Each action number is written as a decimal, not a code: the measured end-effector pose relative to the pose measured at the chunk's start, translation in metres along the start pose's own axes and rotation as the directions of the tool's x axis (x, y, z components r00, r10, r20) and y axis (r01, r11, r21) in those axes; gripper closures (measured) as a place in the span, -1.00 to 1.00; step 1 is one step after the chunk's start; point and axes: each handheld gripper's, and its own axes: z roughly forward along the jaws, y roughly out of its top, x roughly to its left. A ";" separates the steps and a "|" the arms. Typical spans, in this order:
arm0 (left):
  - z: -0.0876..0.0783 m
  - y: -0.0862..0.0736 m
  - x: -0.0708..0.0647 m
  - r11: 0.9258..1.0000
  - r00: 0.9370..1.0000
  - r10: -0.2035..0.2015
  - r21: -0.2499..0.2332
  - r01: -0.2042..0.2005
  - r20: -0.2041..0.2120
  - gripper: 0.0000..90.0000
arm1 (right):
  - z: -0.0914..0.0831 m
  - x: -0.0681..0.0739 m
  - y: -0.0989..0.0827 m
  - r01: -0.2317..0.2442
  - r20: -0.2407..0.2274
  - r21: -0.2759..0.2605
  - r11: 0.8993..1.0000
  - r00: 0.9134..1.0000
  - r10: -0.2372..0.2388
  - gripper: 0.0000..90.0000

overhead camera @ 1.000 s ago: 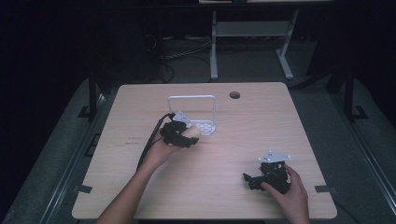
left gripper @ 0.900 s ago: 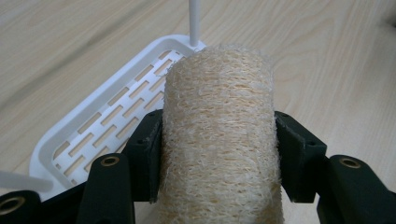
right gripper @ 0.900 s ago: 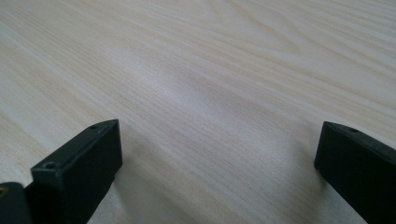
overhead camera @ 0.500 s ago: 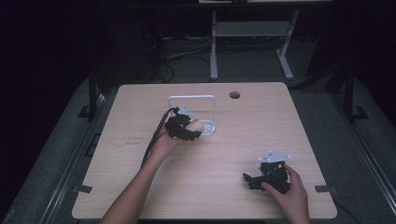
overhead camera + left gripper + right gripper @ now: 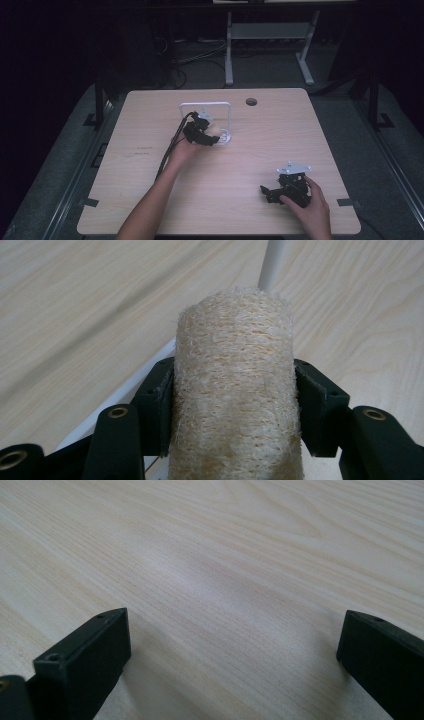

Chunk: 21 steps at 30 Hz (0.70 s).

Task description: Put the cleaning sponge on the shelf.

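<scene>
A cream, fibrous loofah-like cylinder (image 5: 234,390) stands upright between the black fingers (image 5: 159,397) of my left gripper (image 5: 214,139), which is shut on it. The gripper sits at the front of a white wire frame (image 5: 205,105) near the table's middle. One of the frame's white rods (image 5: 270,262) rises just behind the cylinder, and its white base strip (image 5: 125,390) runs beneath the jaws. My right gripper (image 5: 267,192) rests low on the table at the front right. Its jaws are wide open over bare wood (image 5: 235,645).
The light wooden table (image 5: 150,200) has a round cable hole (image 5: 251,102) near its far edge. A black cable (image 5: 170,145) trails from the left gripper along the forearm. Beyond the table a white stand's legs (image 5: 229,60) rise from the dark floor.
My left gripper has moved a little forward and right with the cylinder, up to the base of the white frame. The right gripper has stayed where it was.
</scene>
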 end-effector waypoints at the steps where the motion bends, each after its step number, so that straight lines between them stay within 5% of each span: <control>1: 0.003 0.000 0.000 1.000 1.000 -0.006 0.006 0.006 0.000 -0.08 | 0.000 0.000 0.000 -0.002 -0.001 0.000 1.000 1.000 0.002 -0.99; 21: 0.025 -0.002 0.004 0.999 1.000 0.001 0.043 -0.001 0.001 -0.11 | 0.000 0.000 0.000 0.000 0.000 0.001 1.000 1.000 0.000 -0.99</control>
